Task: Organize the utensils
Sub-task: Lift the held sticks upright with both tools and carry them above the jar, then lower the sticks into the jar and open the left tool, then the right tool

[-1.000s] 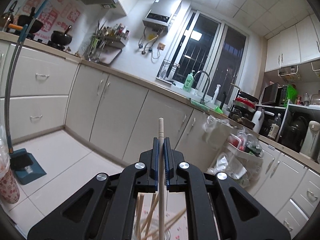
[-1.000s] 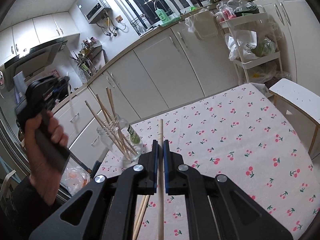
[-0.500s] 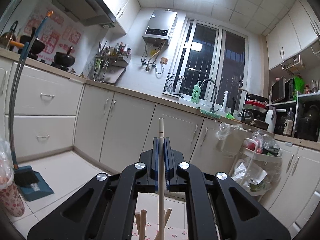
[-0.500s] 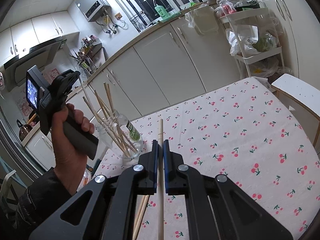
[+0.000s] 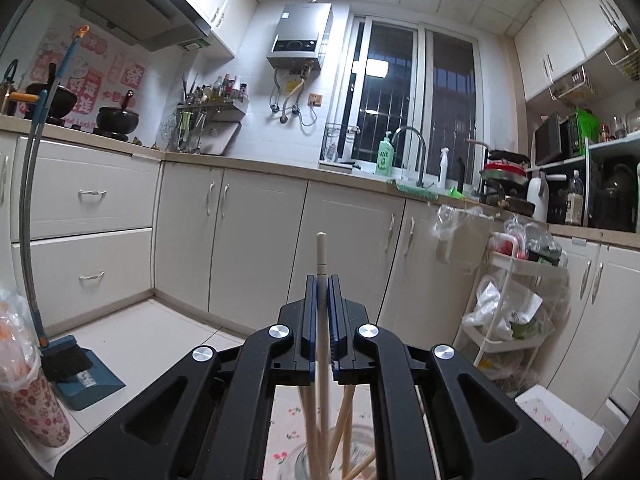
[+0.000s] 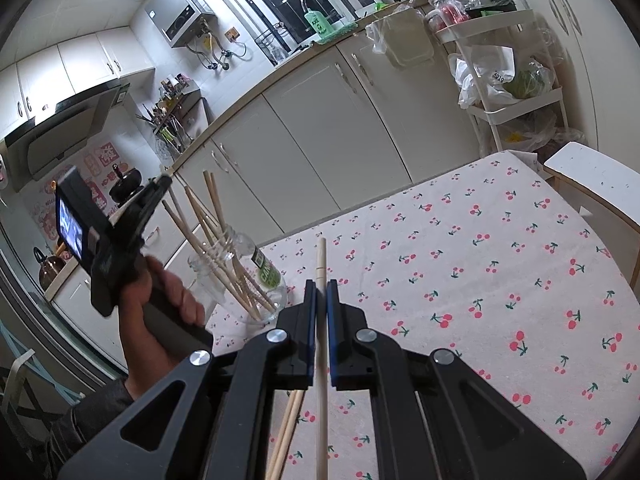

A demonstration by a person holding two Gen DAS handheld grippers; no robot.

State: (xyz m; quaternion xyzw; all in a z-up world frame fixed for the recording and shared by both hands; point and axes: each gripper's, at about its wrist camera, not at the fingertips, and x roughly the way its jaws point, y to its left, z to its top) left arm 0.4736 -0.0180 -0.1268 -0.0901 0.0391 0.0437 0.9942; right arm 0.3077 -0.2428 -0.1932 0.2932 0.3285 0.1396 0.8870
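My left gripper (image 5: 321, 280) is shut on a pale wooden chopstick (image 5: 321, 256) that stands upright, its lower end reaching down into a clear glass jar (image 5: 320, 456) with several chopsticks. The right wrist view shows that jar (image 6: 240, 280) on the cherry-print tablecloth (image 6: 460, 280), with the left gripper's handle (image 6: 120, 248) above and left of it. My right gripper (image 6: 320, 284) is shut on another chopstick (image 6: 321, 260) over the table, right of the jar. Two more chopsticks (image 6: 286, 436) lie on the cloth under it.
Kitchen cabinets (image 5: 260, 240) run along the far wall past the table. A white stool (image 6: 600, 184) stands at the table's right edge, a white trolley (image 6: 516, 92) with bags behind it. A broom and dustpan (image 5: 76, 368) rest on the floor at left.
My left gripper has lowered over the jar with its chopstick; the jar's chopsticks now show beneath it. The right gripper has held still with its chopstick.
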